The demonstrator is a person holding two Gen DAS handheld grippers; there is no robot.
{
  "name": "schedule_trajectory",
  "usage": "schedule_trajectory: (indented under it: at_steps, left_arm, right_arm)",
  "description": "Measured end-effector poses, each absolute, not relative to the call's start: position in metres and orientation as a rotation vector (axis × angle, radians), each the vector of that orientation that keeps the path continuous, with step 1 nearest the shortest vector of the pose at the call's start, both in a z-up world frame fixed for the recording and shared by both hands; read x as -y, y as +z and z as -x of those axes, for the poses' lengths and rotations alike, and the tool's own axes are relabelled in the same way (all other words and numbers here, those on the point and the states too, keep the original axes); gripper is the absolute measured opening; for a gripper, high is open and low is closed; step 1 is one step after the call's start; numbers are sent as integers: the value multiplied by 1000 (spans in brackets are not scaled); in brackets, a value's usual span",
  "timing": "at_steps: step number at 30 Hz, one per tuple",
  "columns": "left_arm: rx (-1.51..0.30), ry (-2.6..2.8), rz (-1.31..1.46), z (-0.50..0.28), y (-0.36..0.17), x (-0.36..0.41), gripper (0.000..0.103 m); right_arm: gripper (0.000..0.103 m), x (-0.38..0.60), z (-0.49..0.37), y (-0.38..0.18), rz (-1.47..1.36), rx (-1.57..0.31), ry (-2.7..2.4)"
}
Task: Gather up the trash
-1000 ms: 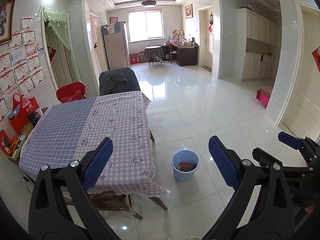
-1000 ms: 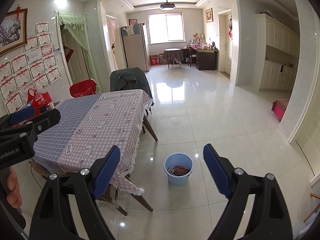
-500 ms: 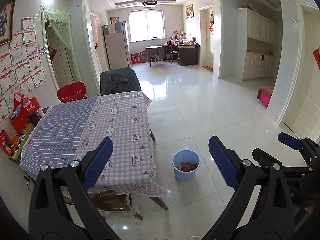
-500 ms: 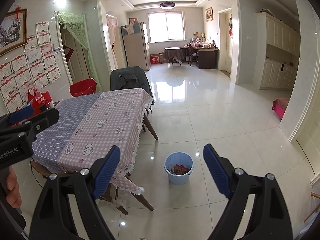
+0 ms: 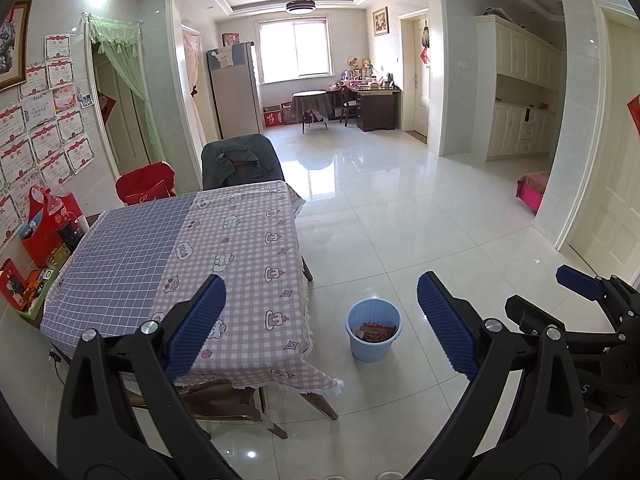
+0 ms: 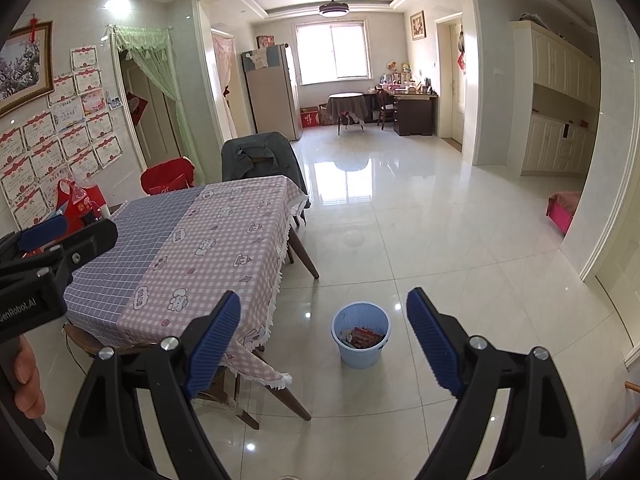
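Both the left gripper [image 5: 320, 312] and the right gripper [image 6: 323, 330] are held with jaws wide apart and nothing between them. The blue bin [image 5: 373, 334] is seen on the floor beside the table's [image 5: 172, 256] near right corner, apart from it. Trash [image 6: 362, 337] lies inside, too small to be identified and partly hidden by the rim.

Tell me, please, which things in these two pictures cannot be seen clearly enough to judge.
- Trash in the blue bin: reddish wrappers show, too small to name; the bin wall hides what lies deeper, in both views.
- Floor under the table: the hanging tablecloth hides it.
- Items by the wall left of the table: cut by the fisheye edge in the left view; the left gripper covers them in the right view.
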State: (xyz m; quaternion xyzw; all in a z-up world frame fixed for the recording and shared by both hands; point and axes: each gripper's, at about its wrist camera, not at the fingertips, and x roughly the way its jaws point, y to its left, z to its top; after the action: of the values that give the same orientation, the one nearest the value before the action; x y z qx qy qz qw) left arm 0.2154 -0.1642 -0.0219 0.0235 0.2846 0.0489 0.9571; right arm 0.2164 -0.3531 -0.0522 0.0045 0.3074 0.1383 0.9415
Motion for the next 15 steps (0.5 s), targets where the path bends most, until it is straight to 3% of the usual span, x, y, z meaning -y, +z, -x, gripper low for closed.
schedule_trajectory:
  at_steps: [15]
  left_arm:
    - [-591,115,-49,-219,-26,164,94]
  right_arm:
    - [84,353,-222,-59,-20,-649,290]
